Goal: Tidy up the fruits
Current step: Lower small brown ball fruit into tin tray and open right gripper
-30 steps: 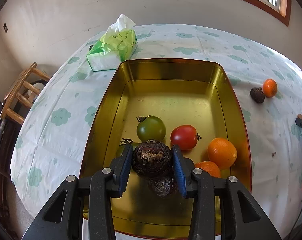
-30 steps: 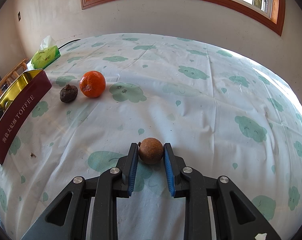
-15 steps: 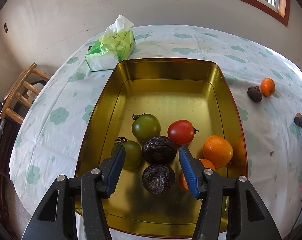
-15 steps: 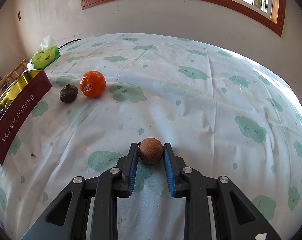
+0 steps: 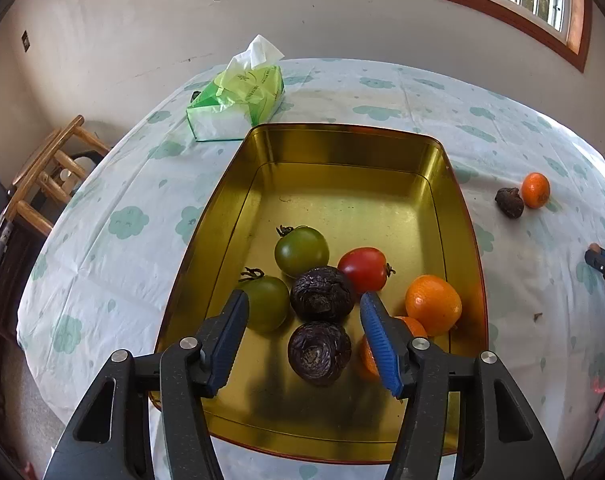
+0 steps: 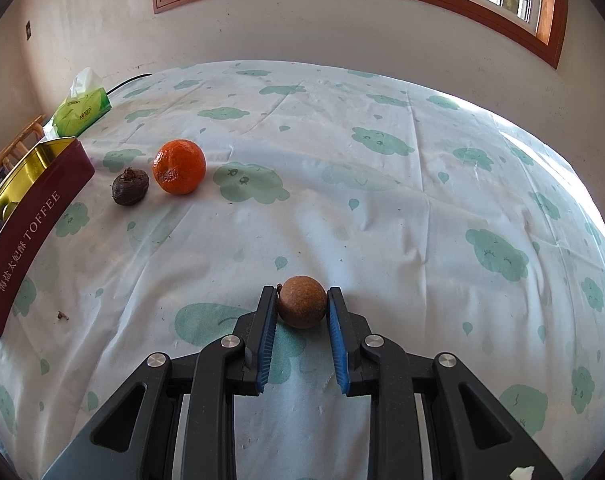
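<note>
Seven fruits are gathered in the gold tin [image 5: 434, 152] beneath the spread, empty left gripper [image 5: 302, 314]; a brown fruit [image 6: 302, 301] is pinched by the right gripper [image 6: 301, 307]; ahead-left, an orange [image 6: 179, 166] and dark fruit [image 6: 130, 186] are left.

Maroon tin [image 6: 34, 216] side: "TOFFEE" plus Chinese characters; tissue pack [image 6: 82, 110] print illegible.
</note>
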Demonstrator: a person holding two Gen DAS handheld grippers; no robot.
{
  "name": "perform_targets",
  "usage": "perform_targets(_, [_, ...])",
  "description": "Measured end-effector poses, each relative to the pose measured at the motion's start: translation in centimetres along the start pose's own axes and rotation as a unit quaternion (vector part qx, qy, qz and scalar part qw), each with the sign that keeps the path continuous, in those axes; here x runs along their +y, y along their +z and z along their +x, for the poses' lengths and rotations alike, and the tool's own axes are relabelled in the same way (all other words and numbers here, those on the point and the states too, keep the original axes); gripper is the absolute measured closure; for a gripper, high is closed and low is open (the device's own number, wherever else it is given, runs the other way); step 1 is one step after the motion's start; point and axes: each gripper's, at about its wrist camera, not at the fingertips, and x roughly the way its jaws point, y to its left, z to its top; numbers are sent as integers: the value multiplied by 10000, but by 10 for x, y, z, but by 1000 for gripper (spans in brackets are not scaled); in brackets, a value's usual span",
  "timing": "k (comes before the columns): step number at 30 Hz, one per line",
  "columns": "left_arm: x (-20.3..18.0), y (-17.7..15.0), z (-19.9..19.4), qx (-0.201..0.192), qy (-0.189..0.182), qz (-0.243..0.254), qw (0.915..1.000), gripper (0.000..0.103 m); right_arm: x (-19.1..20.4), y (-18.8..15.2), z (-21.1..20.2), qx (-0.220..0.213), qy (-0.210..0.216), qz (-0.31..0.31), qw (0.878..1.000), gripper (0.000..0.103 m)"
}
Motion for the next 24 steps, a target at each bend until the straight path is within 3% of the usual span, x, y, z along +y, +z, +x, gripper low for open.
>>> perform_targets(6, [1, -8, -6, -65, -78, -76, 9999, 39, 2, 2, -6, 5, -1, 110, 9999, 80])
perform_targets(11, [3, -12, -13, -176, -36, -105, 9998, 38, 27, 12, -22, -117, 399, 52, 9991, 80])
perform_targets(16, [11, -15, -17, -225, 13, -290, 9993, 37, 85, 28, -37, -317, 934, -376, 9944, 80])
perform_targets(24, [23, -24, -28, -237, 91, -385, 9989, 37, 180, 44, -49, -439, 1803, -1087, 9766, 80])
